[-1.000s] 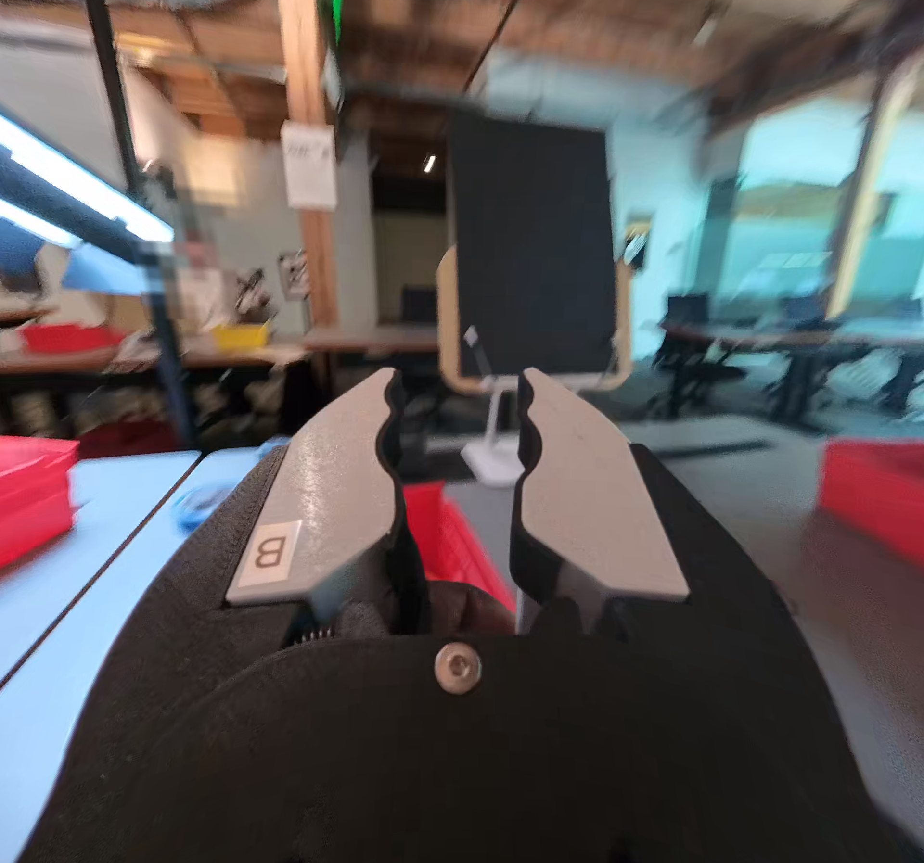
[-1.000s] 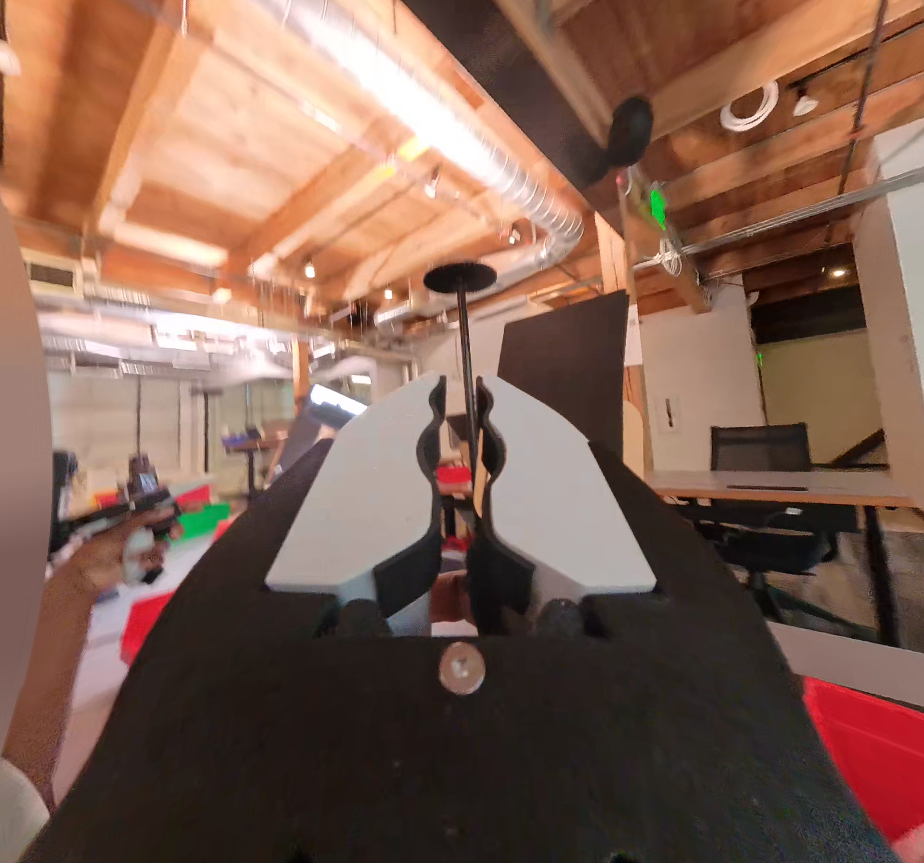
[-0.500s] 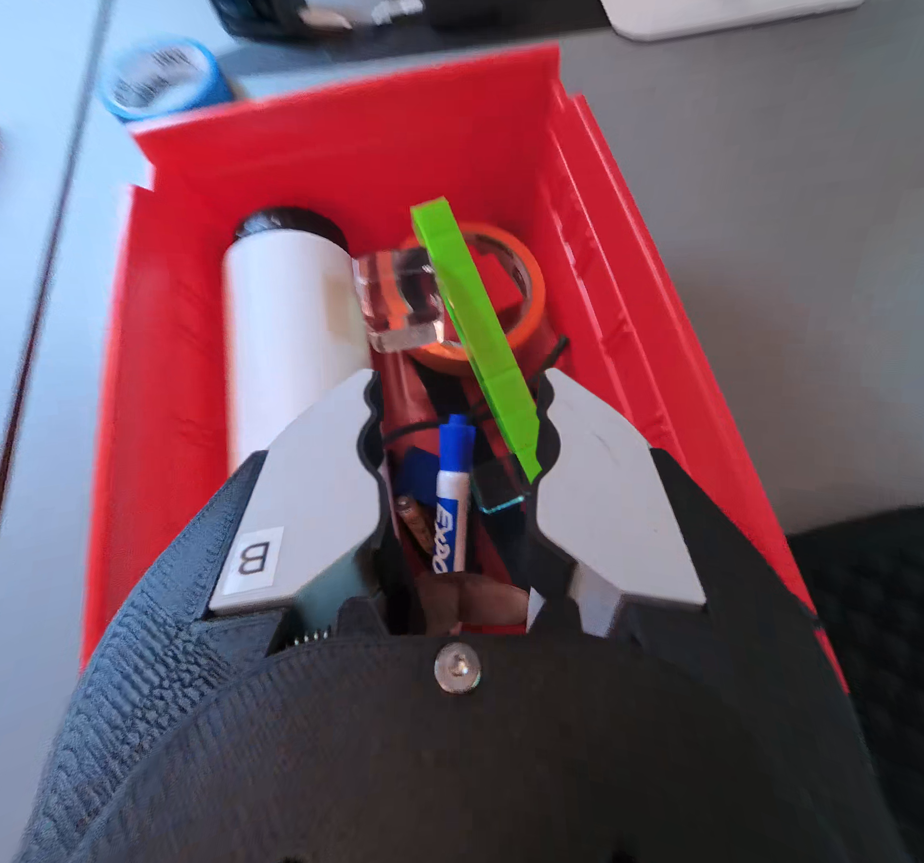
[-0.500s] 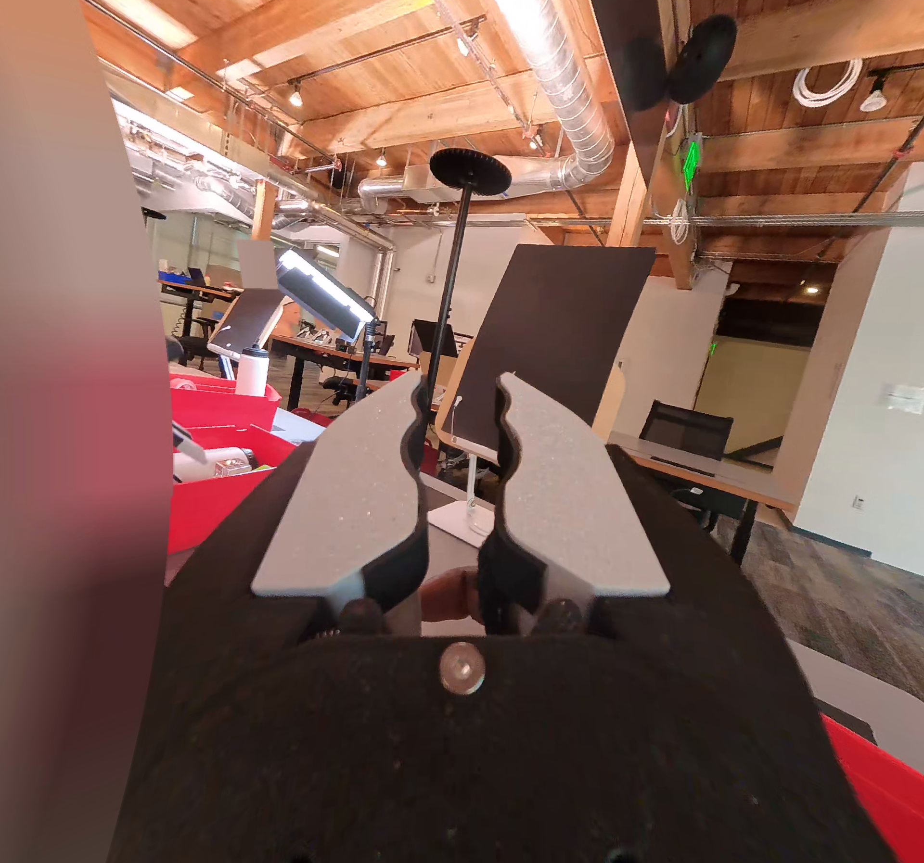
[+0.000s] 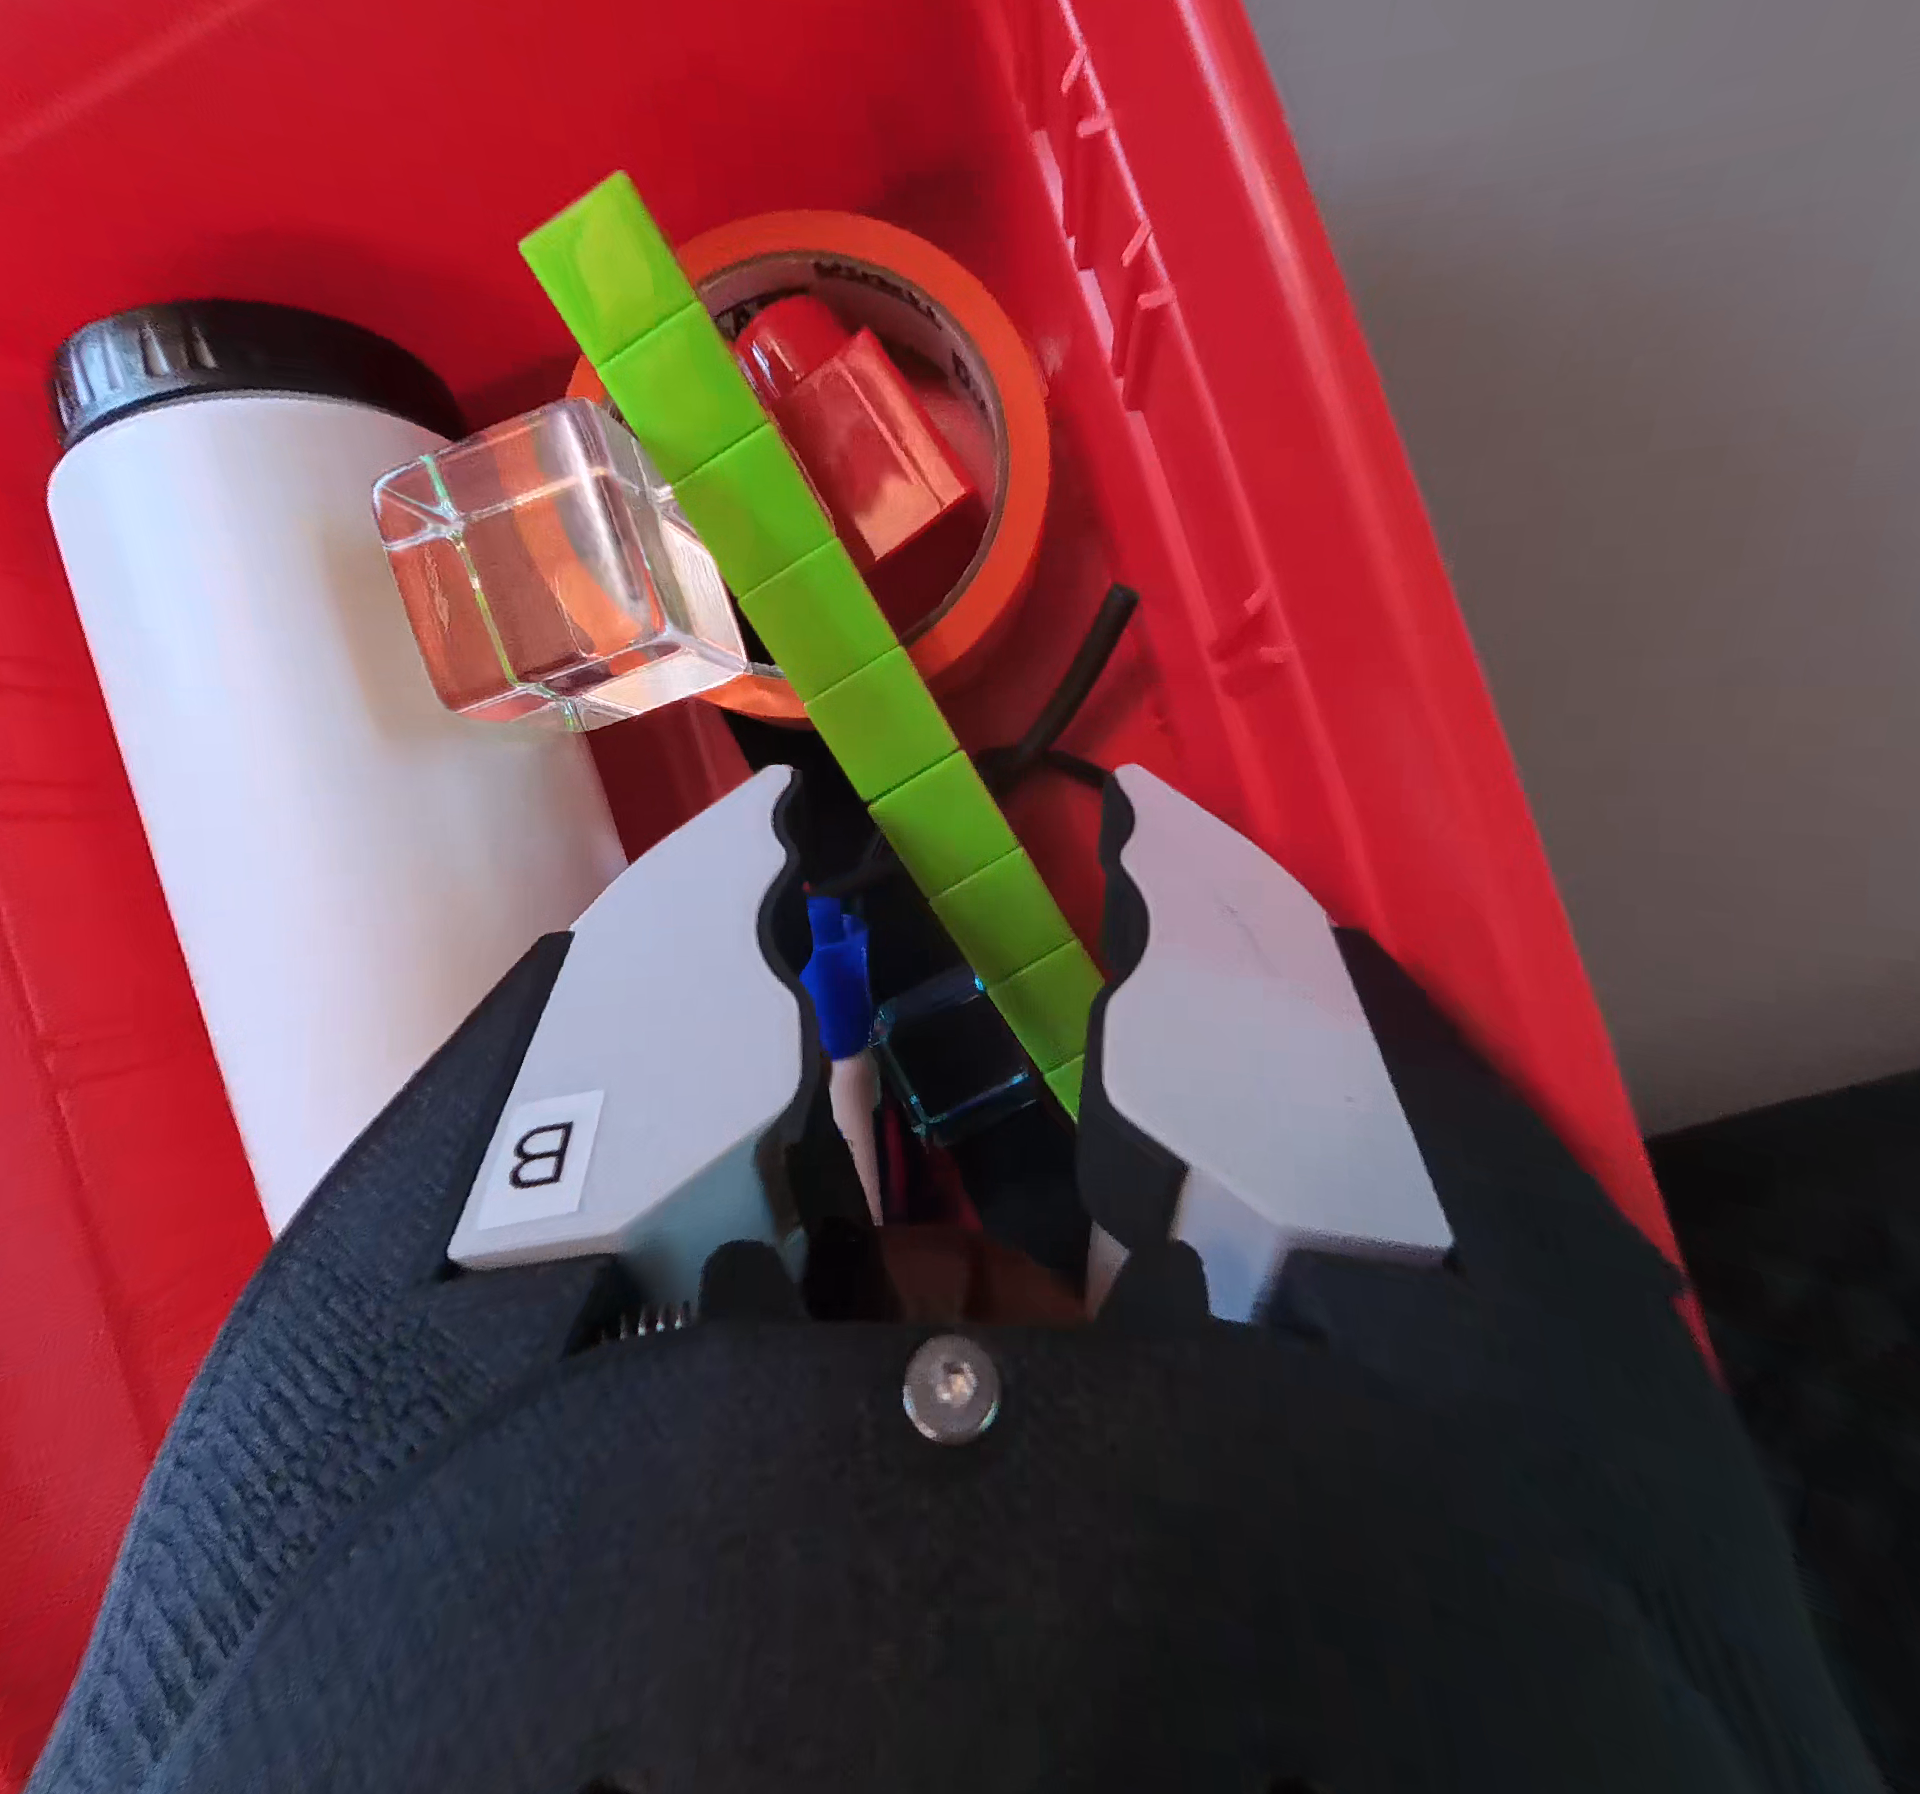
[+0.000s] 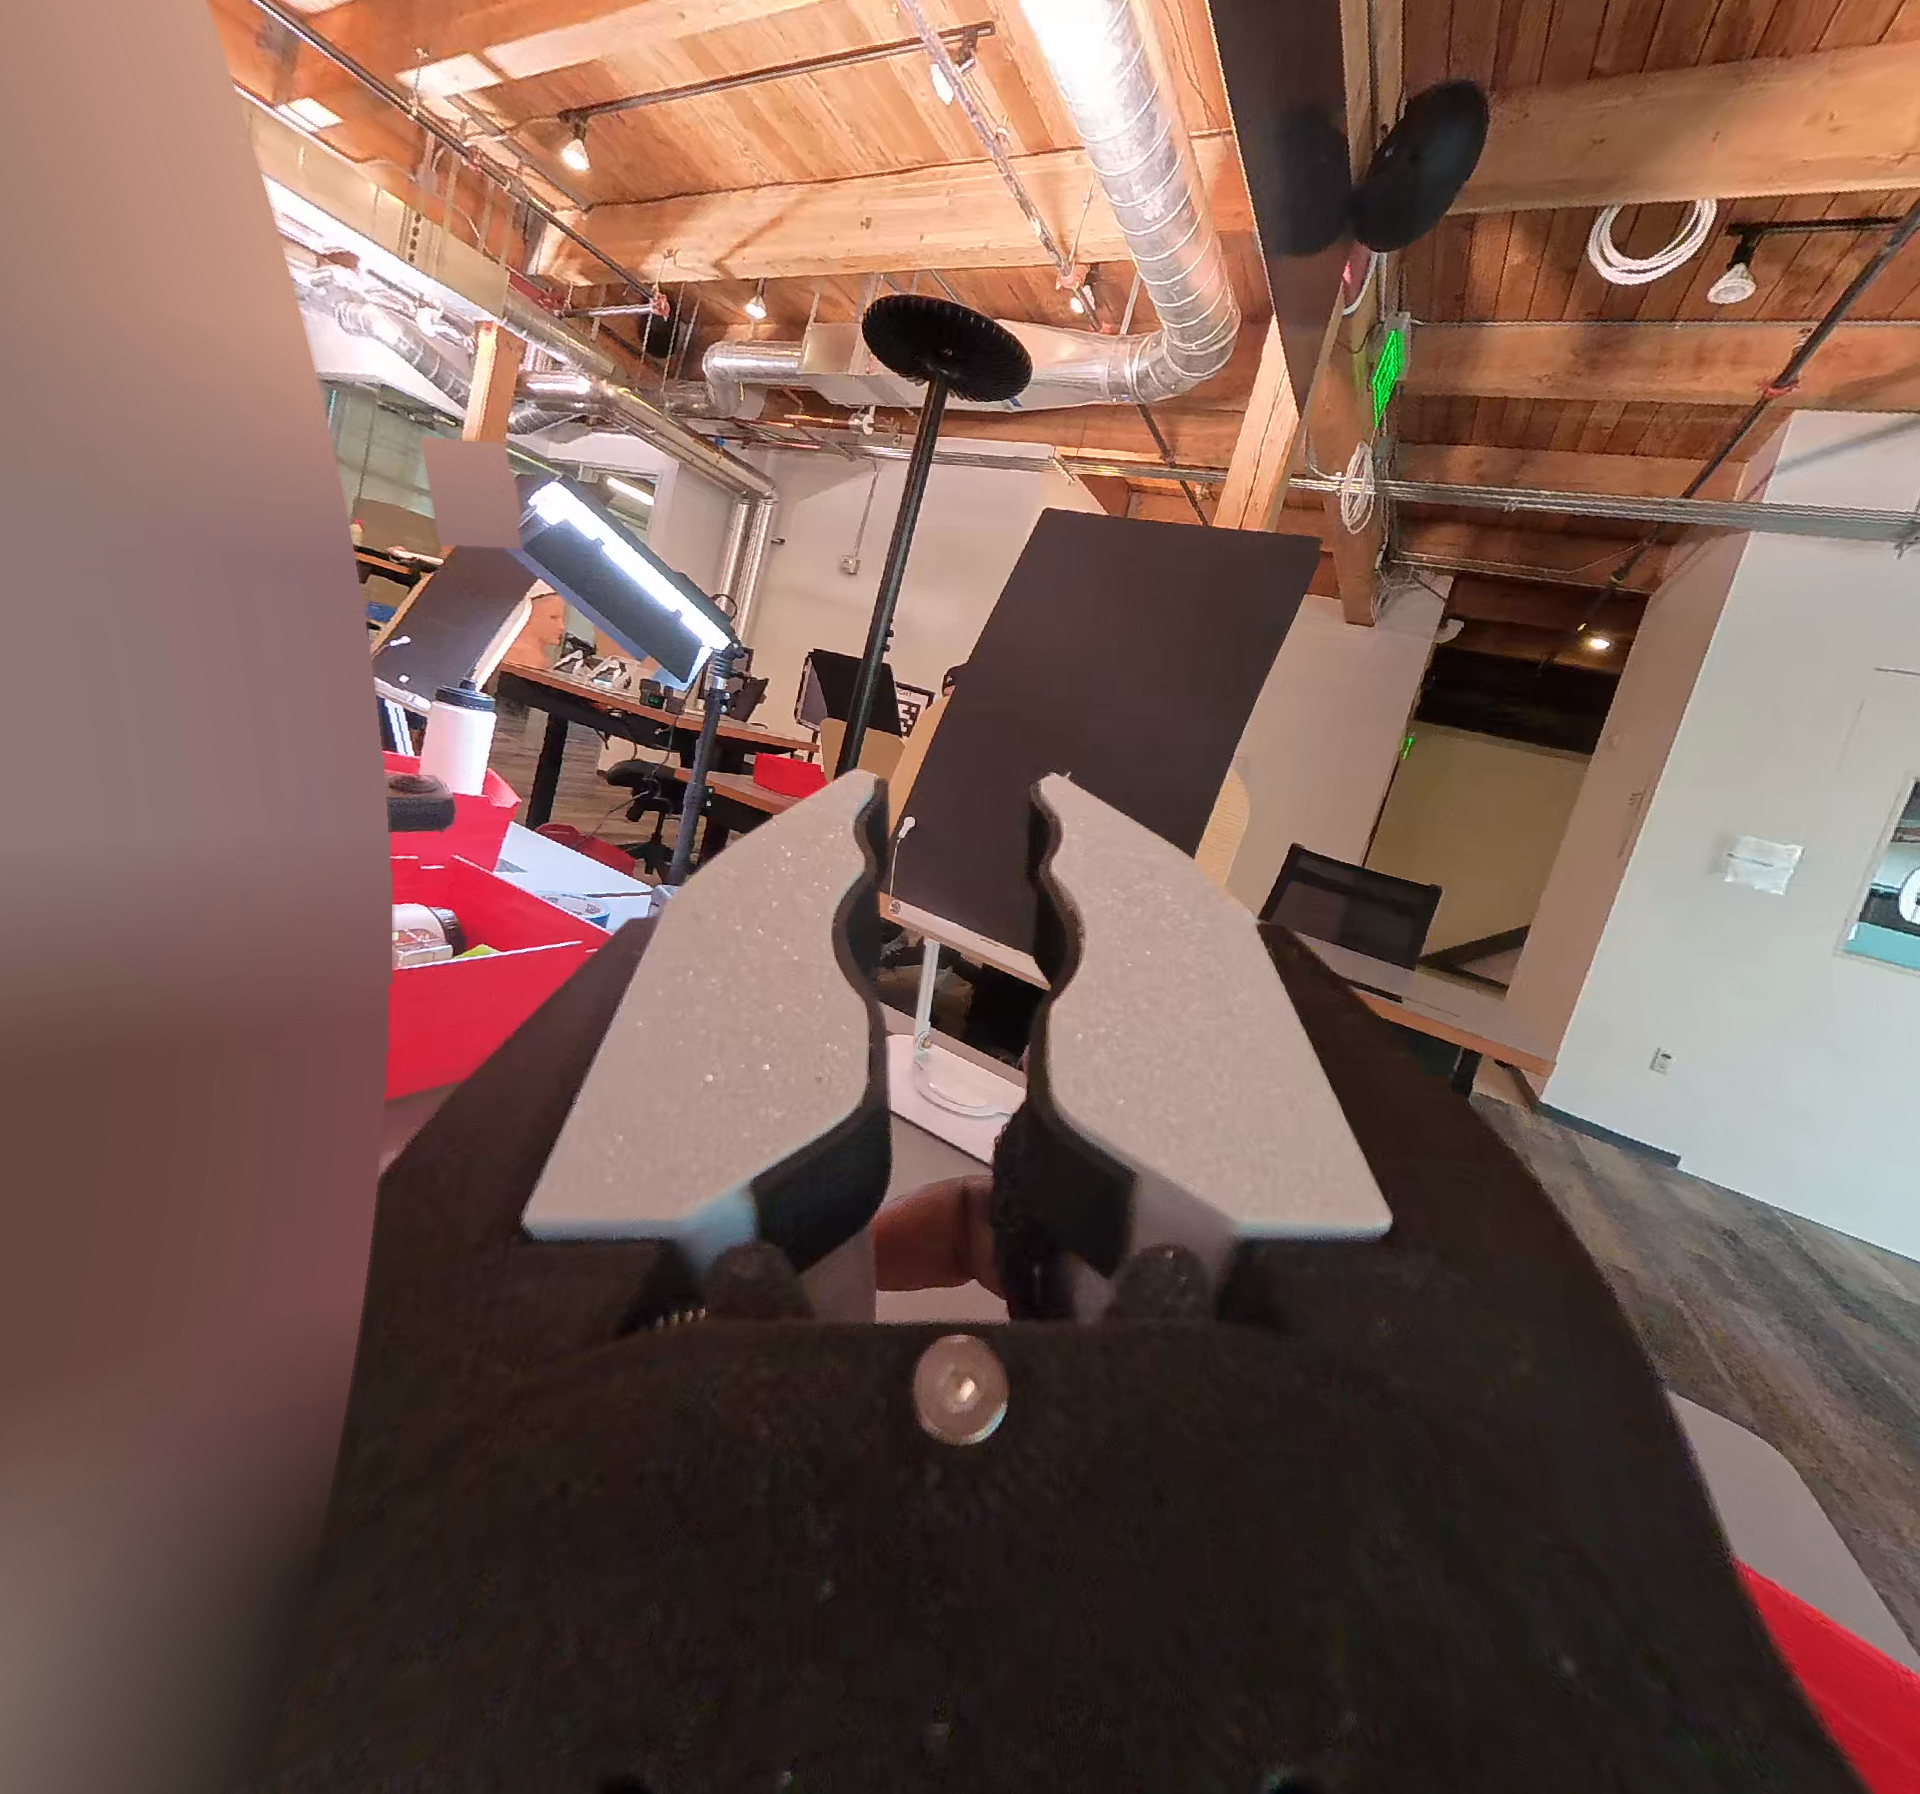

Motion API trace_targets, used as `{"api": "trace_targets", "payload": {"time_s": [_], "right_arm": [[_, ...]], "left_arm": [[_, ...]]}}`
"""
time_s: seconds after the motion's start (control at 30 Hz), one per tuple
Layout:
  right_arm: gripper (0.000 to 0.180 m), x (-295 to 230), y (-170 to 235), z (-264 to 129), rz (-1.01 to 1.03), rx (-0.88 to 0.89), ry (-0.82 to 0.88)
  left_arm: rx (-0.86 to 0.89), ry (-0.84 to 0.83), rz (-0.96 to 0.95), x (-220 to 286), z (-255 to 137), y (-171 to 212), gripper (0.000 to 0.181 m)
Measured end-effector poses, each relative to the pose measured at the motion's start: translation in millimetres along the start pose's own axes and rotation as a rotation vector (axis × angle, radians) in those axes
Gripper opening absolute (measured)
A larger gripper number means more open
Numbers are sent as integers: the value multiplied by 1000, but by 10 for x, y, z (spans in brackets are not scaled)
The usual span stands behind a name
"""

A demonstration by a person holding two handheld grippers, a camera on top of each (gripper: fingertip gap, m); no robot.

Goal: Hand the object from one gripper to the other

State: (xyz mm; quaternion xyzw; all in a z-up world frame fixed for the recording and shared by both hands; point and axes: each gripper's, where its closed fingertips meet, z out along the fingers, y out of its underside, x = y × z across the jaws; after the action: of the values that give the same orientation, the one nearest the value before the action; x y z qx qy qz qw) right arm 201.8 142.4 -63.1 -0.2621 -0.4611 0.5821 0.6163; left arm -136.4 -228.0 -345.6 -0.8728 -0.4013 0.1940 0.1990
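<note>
A grey tabletop (image 5: 1662,394) ran along the three o'clock side of the left wrist view, and a red bin (image 5: 1226,373) filled most of the rest. The left gripper (image 5: 948,799) was lowered into that bin with its jaws spread apart and nothing clamped between them. A green segmented bar (image 5: 790,591) lay on a slant from eleven o'clock down to five o'clock, its lower end passing into the gap between the fingers, close against the right-hand finger; whether it touched the pad could not be told. At ten o'clock from the fingertips a clear cube (image 5: 551,560) rested against a white bottle (image 5: 260,757) with a black cap, the bottle lying lengthwise along the nine o'clock side of the bin. At twelve o'clock an orange tape roll (image 5: 997,373) sat beside the bar, with a red block (image 5: 873,456) in its opening. Deep between the fingers showed a blue-capped marker (image 5: 836,975) and a small dark cube with blue edges (image 5: 956,1058).

In the right wrist view the right gripper (image 6: 956,788) was raised toward a room with a wooden beam ceiling (image 6: 779,82), its jaws parted with only air between them. A dark panel on a stand (image 6: 1101,705) stood at twelve o'clock past its tips, and a red bin (image 6: 468,996) lay at nine o'clock.
</note>
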Motion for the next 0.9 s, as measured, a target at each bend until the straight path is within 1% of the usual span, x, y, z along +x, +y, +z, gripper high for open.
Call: {"api": "trace_targets", "payload": {"time_s": [0.1,0.13,0.23,0.3,0.43,0.53,0.6,0.9], "right_arm": [[24,1,-11,-6,0,5,2],[24,-2,-16,-8,0,8,1],[24,-1,-24,-12,-1,14,4],[24,-2,-24,-12,-4,14,5],[23,-12,-27,-9,-11,22,4],[23,-17,-15,-2,-20,17,5],[23,-30,-1,6,-19,9,0],[23,-96,60,52,-27,-14,-19]], "left_arm": [[-67,-43,16,-35,88,82,47],[-86,-45,22,-37,113,113,40],[-73,-20,8,-33,122,121,33],[-35,16,-5,-10,90,85,28],[85,34,-30,-31,-63,-60,27],[209,19,-56,-87,-249,-209,26],[301,-14,-81,-161,-413,-304,22],[685,-95,-114,-251,-1189,-628,22]]}}
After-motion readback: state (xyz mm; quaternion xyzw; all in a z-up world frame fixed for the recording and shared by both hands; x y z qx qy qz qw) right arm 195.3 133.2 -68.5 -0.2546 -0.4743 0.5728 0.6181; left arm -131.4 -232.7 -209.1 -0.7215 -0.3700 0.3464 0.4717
